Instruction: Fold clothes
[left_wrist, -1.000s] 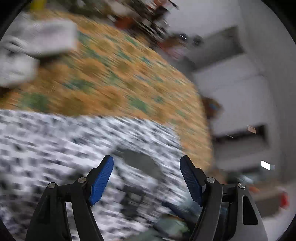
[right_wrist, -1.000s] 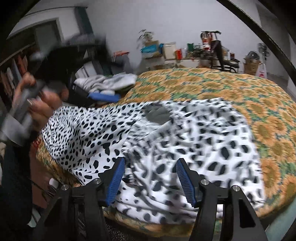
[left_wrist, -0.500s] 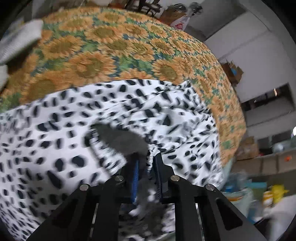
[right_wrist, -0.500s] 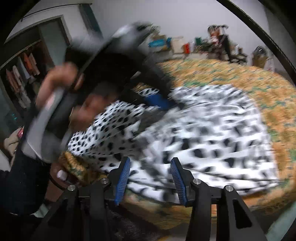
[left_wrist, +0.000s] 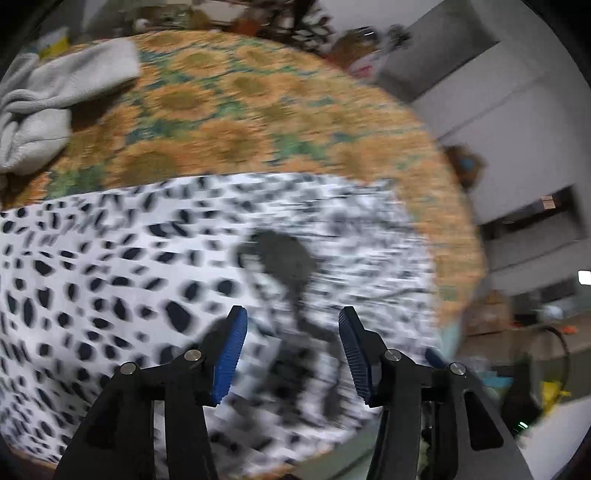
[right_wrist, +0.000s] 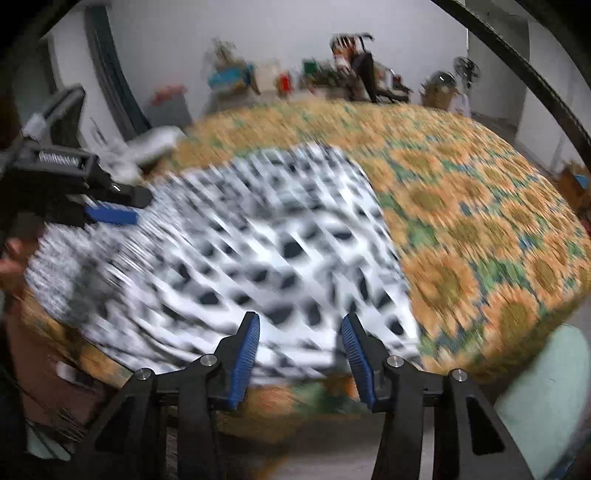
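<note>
A white garment with black spots lies spread on a bed with a sunflower-print cover; it also shows in the right wrist view. My left gripper is open and empty, just above the garment's near part, where its shadow falls. It also shows at the left of the right wrist view. My right gripper is open and empty, hovering over the garment's near edge at the bed's front. Both views are motion-blurred.
A pile of light grey clothes lies on the bed at the far left. Cluttered shelves and boxes stand behind the bed. A pale green object sits at the lower right beside the bed. Grey cabinets stand to the right.
My left gripper was shut on a pinch of the garment half a second ago; it has let go and opened. The right gripper has swung right along the bed's front edge.
</note>
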